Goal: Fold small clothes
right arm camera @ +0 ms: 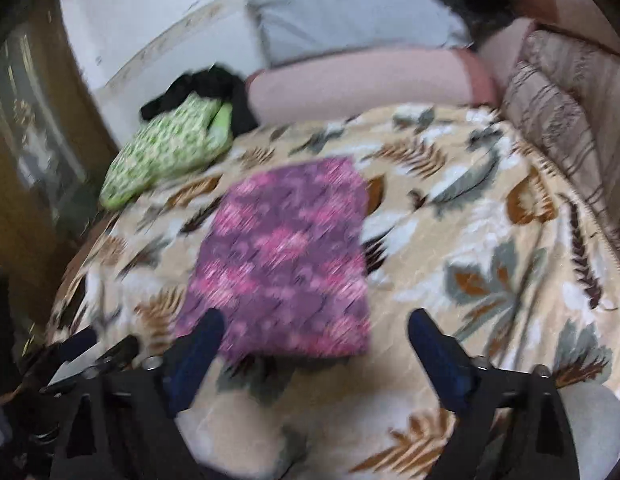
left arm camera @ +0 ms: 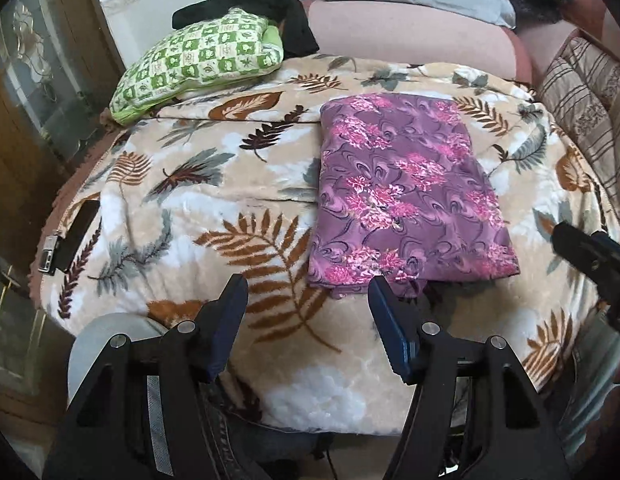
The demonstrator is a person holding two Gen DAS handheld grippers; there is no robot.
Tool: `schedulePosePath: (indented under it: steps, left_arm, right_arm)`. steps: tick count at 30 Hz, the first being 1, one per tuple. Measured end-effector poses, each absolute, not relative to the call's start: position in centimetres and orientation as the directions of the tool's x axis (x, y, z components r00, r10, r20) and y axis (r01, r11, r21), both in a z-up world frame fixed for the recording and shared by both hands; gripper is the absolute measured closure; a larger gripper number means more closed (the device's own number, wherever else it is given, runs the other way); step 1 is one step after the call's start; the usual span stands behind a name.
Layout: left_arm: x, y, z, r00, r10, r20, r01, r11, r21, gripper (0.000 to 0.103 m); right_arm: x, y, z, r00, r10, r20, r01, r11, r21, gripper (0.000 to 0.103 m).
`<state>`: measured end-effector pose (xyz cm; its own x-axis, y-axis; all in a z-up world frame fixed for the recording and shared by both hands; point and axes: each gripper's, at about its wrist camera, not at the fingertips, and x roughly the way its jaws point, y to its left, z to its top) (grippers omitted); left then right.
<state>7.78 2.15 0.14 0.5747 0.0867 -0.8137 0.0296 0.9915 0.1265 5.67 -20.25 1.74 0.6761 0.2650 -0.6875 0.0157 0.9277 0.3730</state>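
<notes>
A beige fleece blanket with a brown and grey leaf print (left arm camera: 238, 184) covers the bed. The purple, pink-flowered garment (left arm camera: 406, 196), folded into a rectangle, lies flat on it. Left tongs (left arm camera: 308, 312) and right tongs (right arm camera: 316, 344) gape wide, holding nothing, at its near edge.

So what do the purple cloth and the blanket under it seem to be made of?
Purple cloth: likely thin woven or synthetic fabric, smooth with a printed flower pattern, lying flat with crisp edges. Blanket: probably plush fleece, going by its fuzzy nap and soft creases.
</notes>
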Motion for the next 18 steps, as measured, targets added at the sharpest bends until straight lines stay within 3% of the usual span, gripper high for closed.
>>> schedulePosePath:
  steps: [6,14,18]
  left_arm:
    - [8.3,2.8,0.5,0.563,0.058,-0.824,0.009,0.997,0.077,0.04]
    - [8.3,1.1,1.1,0.502,0.02,-0.865,0.072,0.995,0.064,0.04]
    - [6.8,0.4,2.8,0.552,0.045,-0.833,0.075,0.992,0.103,0.04]
  right_arm:
    - [4.7,-19.2,2.4,0.662,0.197,-0.723,0.051,0.951,0.305,0.018]
    - [4.4,-20.5,2.6,0.643,0.204,-0.738,0.069,0.944,0.322,0.018]
    - [4.1,-21.2,2.6,0.645,0.222,-0.731,0.076,0.934,0.35,0.018]
